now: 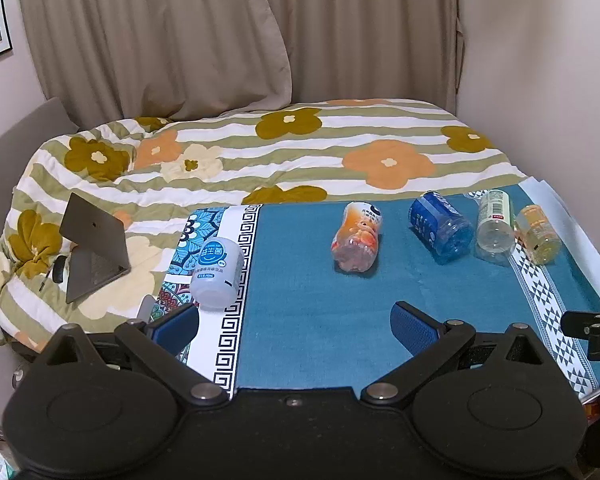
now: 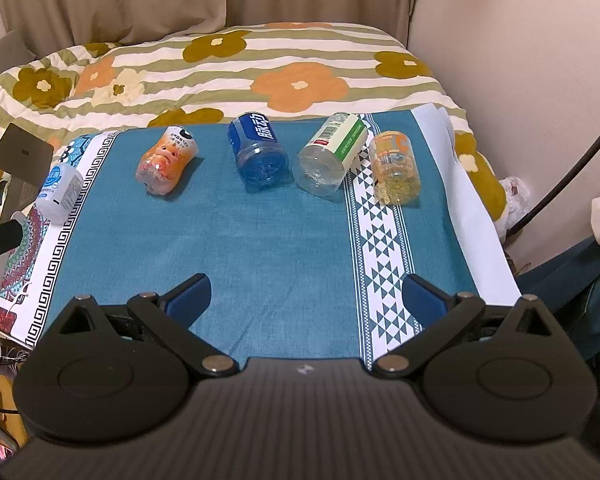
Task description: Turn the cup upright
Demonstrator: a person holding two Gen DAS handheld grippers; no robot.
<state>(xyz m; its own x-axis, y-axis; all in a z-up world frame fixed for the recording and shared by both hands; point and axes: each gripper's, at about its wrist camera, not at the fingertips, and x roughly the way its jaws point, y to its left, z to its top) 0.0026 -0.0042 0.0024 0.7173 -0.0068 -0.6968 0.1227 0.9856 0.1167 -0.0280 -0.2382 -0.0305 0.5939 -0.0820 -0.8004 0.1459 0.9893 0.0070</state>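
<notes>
Several plastic bottles lie on their sides across the far part of a teal cloth [image 1: 320, 320] [image 2: 260, 240]. From left: a white bottle [image 1: 217, 273] [image 2: 58, 193], an orange one [image 1: 357, 237] [image 2: 166, 160], a blue one [image 1: 441, 228] [image 2: 258, 151], a clear one with a green and white label [image 1: 495, 225] [image 2: 332, 153], and a yellow one [image 1: 538, 234] [image 2: 395, 168]. My left gripper [image 1: 296, 326] is open and empty, near the table's front, with its left finger just in front of the white bottle. My right gripper [image 2: 306, 296] is open and empty, well short of the bottles.
A bed with a flowered quilt [image 1: 260, 148] [image 2: 260, 64] lies behind the table. An open laptop [image 1: 94, 250] rests on it at the left. Curtains [image 1: 160, 32] hang behind. A wall is on the right. A black cable [image 2: 572, 168] runs at the right.
</notes>
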